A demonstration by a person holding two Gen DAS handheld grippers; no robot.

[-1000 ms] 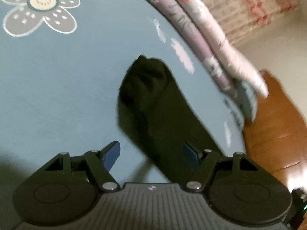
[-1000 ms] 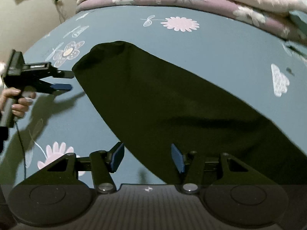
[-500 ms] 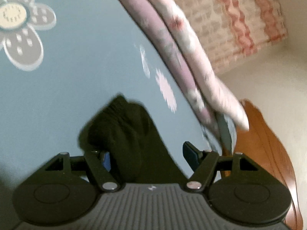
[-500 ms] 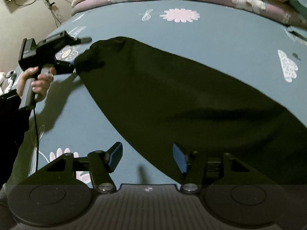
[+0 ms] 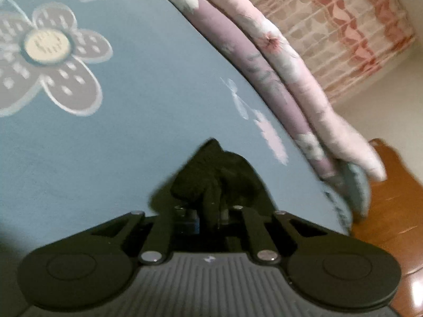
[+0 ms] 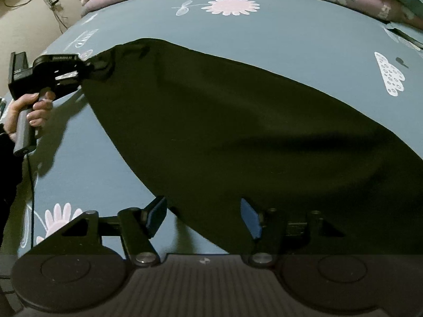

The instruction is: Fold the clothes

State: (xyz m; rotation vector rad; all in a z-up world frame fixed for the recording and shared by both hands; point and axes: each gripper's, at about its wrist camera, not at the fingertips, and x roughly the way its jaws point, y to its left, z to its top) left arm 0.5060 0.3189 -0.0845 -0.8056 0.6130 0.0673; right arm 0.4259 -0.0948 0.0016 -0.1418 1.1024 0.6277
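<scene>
A black garment (image 6: 238, 132) lies spread flat on the blue flowered bedsheet (image 6: 304, 31). In the left wrist view my left gripper (image 5: 211, 206) is shut on the garment's bunched far corner (image 5: 227, 169). The right wrist view shows that same left gripper (image 6: 92, 66) at the cloth's left tip, with a hand (image 6: 29, 111) on its handle. My right gripper (image 6: 203, 214) hangs over the garment's near edge. Its jaws are opening, and the cloth edge lies between the blue pads (image 6: 156, 214) without being pressed.
Folded pink and purple quilts (image 5: 277, 60) are stacked along the bed's far edge. Beyond them are a red-patterned curtain (image 5: 343, 26) and a wooden floor (image 5: 391, 198). A black cable (image 6: 31, 185) trails from the left gripper's handle across the sheet.
My left gripper moved forward onto the garment's corner and closed on it, bunching the cloth. My right gripper sank closer to the near edge and its jaws spread slightly.
</scene>
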